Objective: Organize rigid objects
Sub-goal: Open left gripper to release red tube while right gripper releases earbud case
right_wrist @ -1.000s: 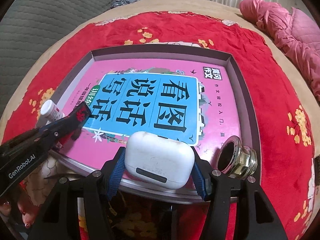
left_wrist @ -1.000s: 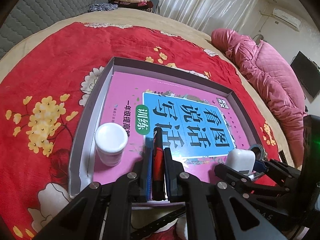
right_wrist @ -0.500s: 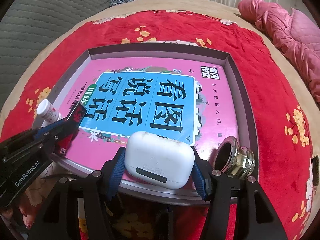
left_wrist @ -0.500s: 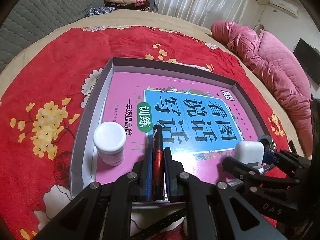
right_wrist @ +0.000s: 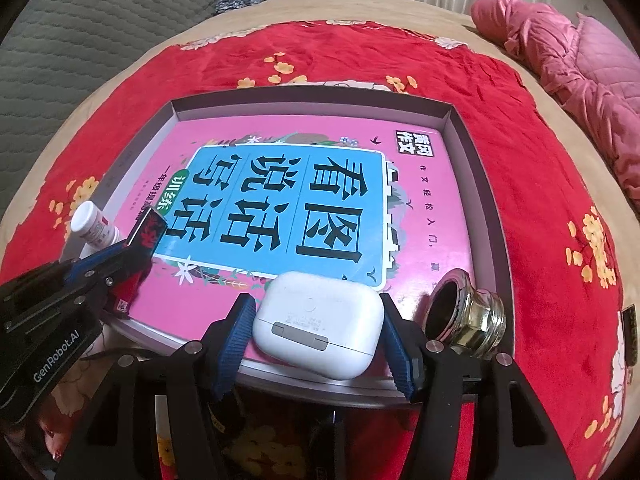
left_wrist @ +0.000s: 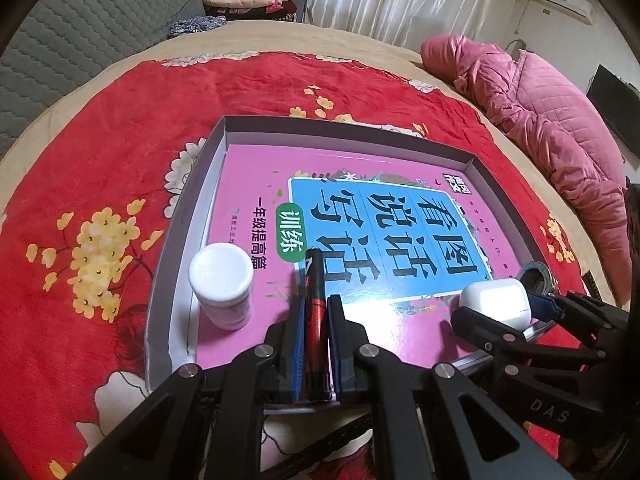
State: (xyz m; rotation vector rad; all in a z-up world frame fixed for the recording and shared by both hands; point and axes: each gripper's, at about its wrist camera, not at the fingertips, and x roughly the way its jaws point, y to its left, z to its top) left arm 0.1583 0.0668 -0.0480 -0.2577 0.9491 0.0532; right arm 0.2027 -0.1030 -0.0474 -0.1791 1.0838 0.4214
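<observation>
Placing step, both items over the tray, neither one let go yet, as we read it.

Near, lower centre of the left wrist view: the left hand-held gripper is clenched on a slim black-and-red lighter. Its long axis runs up the frame, along the fingers, free end pointing away from us over the pink book.

Lower centre of the right wrist view: the right hand-held gripper straddles the white earbud case. We see slivers of gap at both blue pads, so we read it as released, the case resting on the book by the tray's near rim. The case's long axis lies across the frame, hinge side towards us.

Just right of it, a brass fitting on its side, bore facing left. Left, a white pill bottle upright.

Beyond, the grey tray on the red floral bedspread.

Next move, in our judgement: back the right one out without nudging the case; lower the lighter flat, then release.
</observation>
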